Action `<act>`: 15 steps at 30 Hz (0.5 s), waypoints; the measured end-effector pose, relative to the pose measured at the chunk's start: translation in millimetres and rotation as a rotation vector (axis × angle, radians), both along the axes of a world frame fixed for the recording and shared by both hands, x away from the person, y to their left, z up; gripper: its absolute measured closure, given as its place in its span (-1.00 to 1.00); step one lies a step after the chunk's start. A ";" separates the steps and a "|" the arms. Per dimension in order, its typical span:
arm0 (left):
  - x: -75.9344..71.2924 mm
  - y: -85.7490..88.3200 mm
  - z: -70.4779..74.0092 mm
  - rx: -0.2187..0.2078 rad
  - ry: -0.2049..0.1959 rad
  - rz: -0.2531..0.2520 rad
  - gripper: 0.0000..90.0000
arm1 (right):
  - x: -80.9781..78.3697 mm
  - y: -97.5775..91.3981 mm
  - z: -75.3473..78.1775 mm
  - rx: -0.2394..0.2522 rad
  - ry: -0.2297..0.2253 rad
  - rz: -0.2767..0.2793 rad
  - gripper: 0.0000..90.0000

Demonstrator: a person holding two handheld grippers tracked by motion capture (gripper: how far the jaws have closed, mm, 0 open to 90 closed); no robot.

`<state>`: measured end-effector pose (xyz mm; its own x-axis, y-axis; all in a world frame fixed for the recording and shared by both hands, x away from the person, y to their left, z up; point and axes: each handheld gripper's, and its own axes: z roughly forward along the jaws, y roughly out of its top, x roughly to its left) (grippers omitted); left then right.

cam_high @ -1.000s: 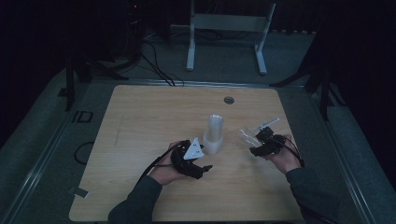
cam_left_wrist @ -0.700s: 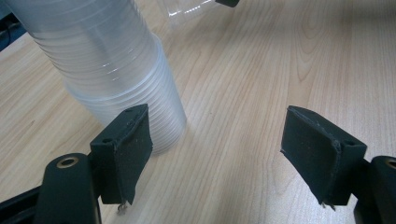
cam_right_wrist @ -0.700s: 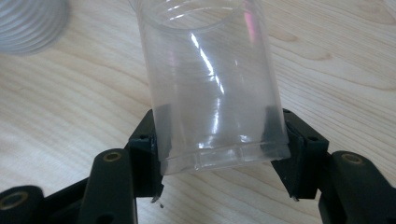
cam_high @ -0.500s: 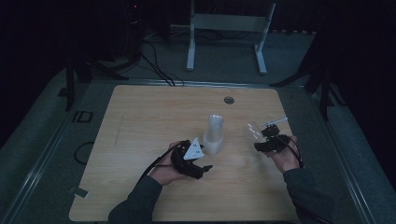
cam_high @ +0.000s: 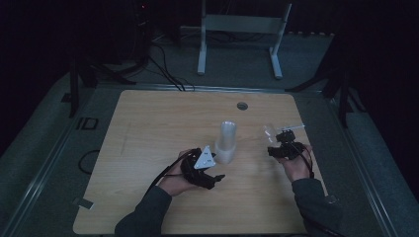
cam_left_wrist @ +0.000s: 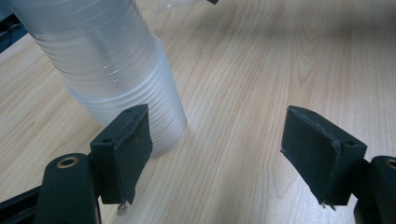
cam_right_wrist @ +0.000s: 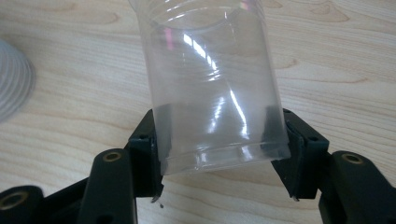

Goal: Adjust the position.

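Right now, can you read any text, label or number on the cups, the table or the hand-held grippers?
None can be read.
Cup: clear plastic, no print.
Cup stack: no print.
Floor mark left of the table: too blurred to read.

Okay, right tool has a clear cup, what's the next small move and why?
Probably lower the cup to the table, clear of the stack. The right tool grips its base, already well right of the stack, while the open left tool waits beside the stack.
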<state>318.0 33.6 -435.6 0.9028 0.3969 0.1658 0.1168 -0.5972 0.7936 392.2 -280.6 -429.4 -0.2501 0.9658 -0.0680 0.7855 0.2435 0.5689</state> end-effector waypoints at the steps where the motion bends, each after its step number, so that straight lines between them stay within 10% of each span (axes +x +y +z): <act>1: 0.0 0.0 0.0 0.000 0.000 0.000 -0.47 | 0.0 0.0 0.0 0.000 0.000 0.000 -0.06; 15: -0.4 -3.5 -1.1 -0.003 0.002 0.001 -0.47 | -0.7 9.2 -6.7 0.008 -0.070 -0.089 -0.06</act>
<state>317.6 30.1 -436.8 0.9028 0.3980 0.1629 0.1188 -0.5949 0.7949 391.6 -271.4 -436.1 -0.1580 0.9847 -0.0741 0.7621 0.1693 0.6249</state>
